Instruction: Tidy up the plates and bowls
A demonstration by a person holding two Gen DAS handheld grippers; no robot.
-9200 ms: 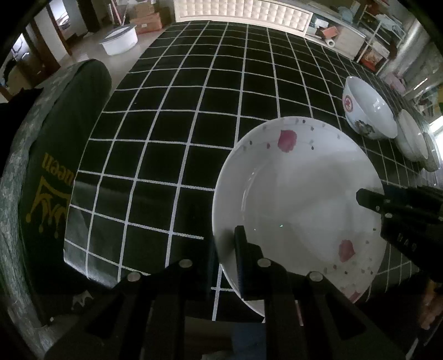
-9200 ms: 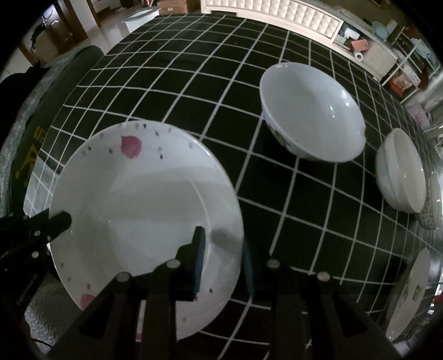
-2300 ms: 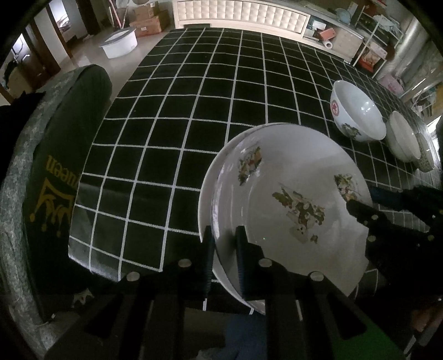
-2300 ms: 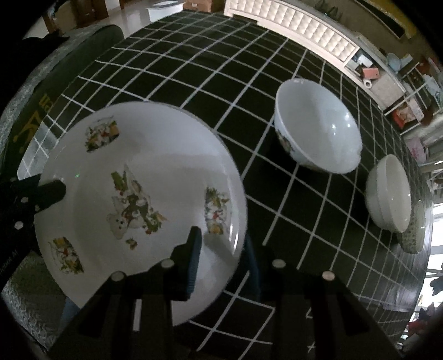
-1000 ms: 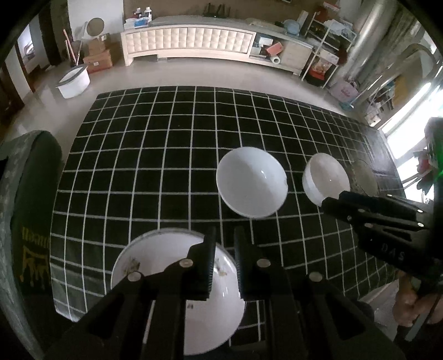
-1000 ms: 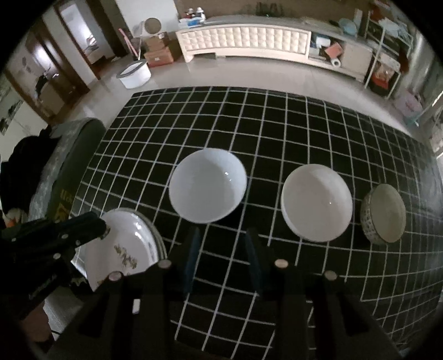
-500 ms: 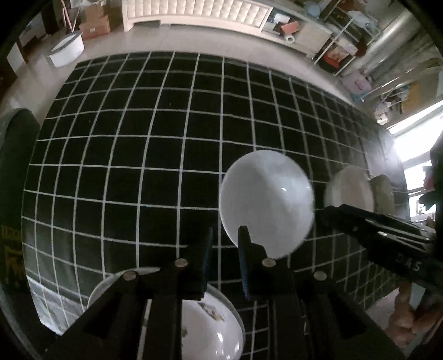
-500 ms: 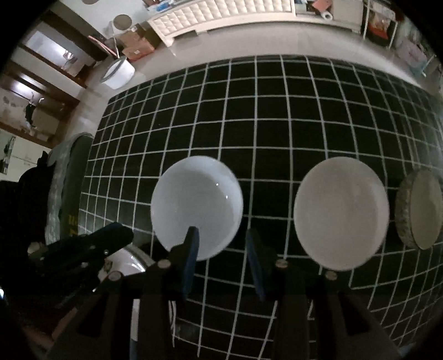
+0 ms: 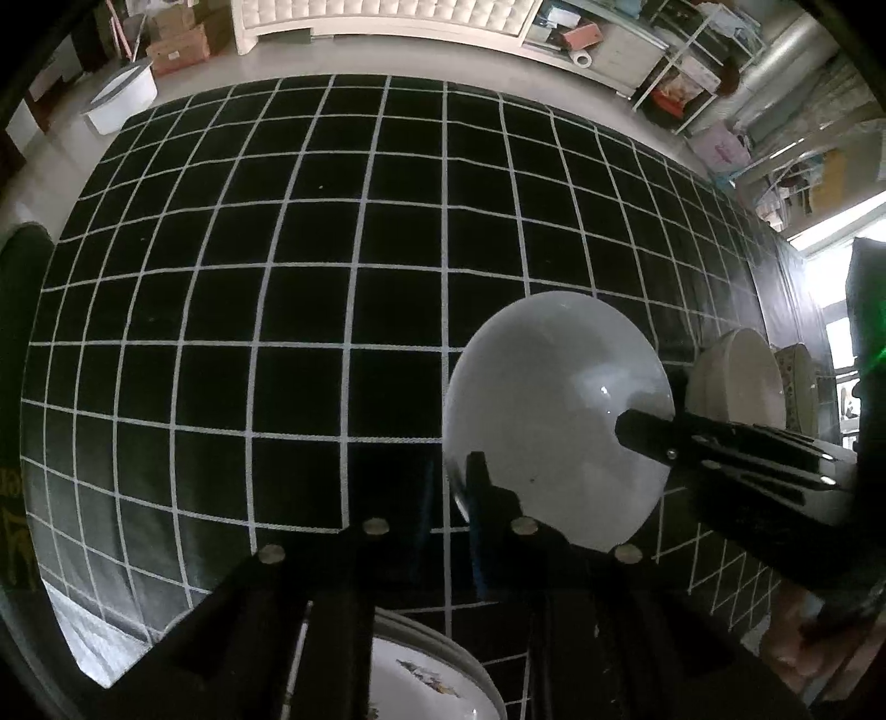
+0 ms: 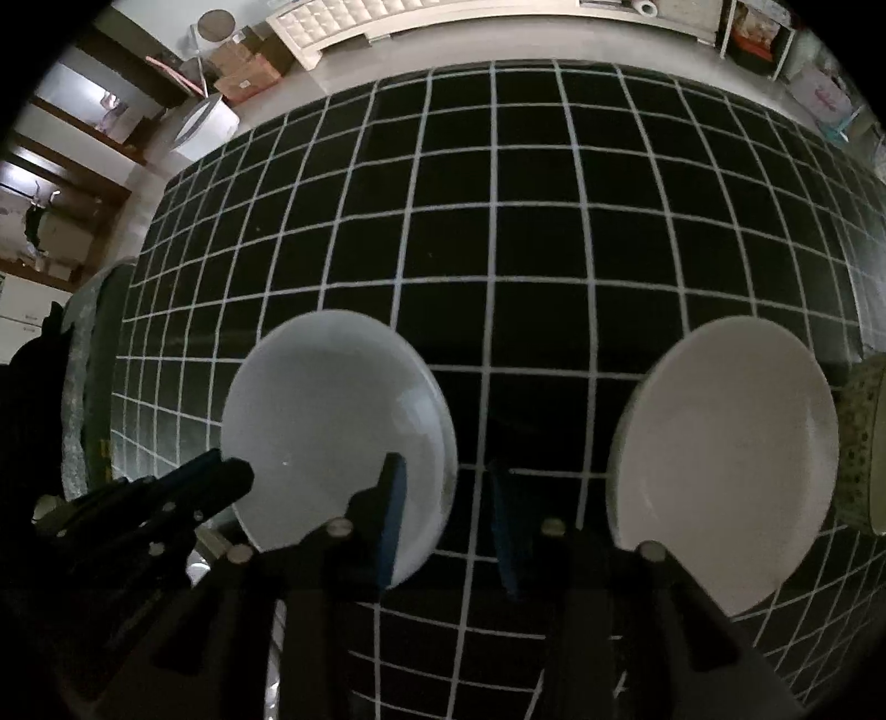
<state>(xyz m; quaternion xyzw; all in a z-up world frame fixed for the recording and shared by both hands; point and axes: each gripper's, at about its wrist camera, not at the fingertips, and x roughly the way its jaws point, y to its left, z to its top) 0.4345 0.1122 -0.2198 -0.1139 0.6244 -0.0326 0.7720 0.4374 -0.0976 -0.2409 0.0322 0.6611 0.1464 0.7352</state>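
Note:
A large white bowl [image 9: 559,421] [image 10: 332,421] stands on the black checked tablecloth. My left gripper [image 9: 451,493] is open, its two fingers either side of the bowl's near left rim. My right gripper [image 10: 446,515] is open, its fingers straddling the bowl's right rim. It also shows in the left wrist view [image 9: 720,454], reaching over the bowl from the right. A second white bowl [image 10: 725,471] [image 9: 736,382] stands to the right. The stacked plates [image 9: 432,681] lie at the near table edge, the top one with a printed picture.
A speckled bowl [image 10: 864,443] stands at the far right. A green padded chair back [image 10: 88,360] is by the table's left edge. The table [image 9: 277,277] stretches away beyond the bowls, with a white sideboard [image 9: 387,22] behind it.
Both grippers have come down and forward from above the table to the large white bowl, which now fills more of both views. The plate stack has slid to the bottom edge.

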